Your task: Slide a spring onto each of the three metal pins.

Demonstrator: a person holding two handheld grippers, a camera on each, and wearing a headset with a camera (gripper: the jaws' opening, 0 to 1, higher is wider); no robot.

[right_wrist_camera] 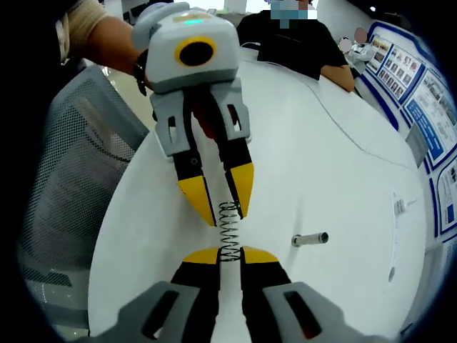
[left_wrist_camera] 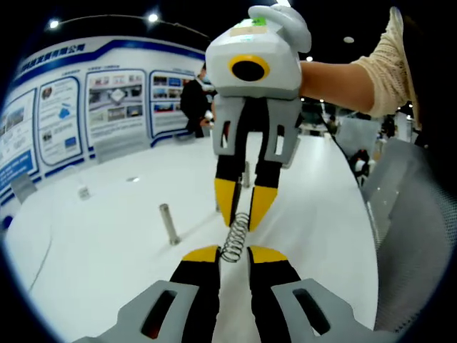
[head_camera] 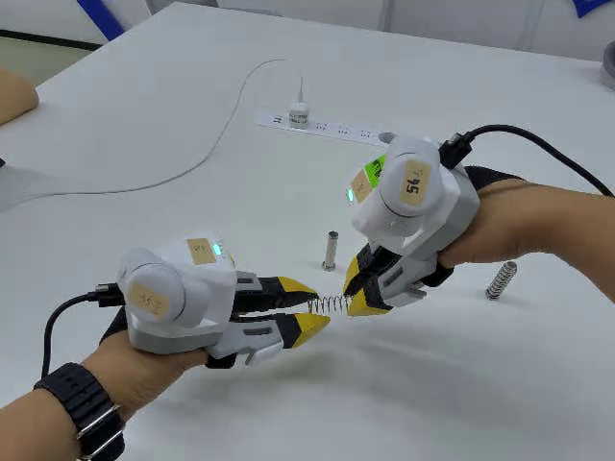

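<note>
A thin wire spring (head_camera: 332, 304) hangs in the air, stretched between my two grippers. My left gripper (head_camera: 319, 305) comes in from the lower left, shut on one end of it. From the upper right my right gripper (head_camera: 357, 294) is shut on the other end. In the left gripper view the spring (left_wrist_camera: 235, 237) runs from my own jaws up to the right gripper (left_wrist_camera: 243, 207). One metal pin (head_camera: 331, 250) stands upright on the table just behind the spring. A second, thicker spring (head_camera: 501, 279) lies on the table to the right.
A white power strip (head_camera: 332, 128) with a plug (head_camera: 300, 113) and a thin cable (head_camera: 231, 106) lies at the back of the white table (head_camera: 144, 144). A mesh chair (right_wrist_camera: 86, 164) stands by the table edge, and a person sits at its far side.
</note>
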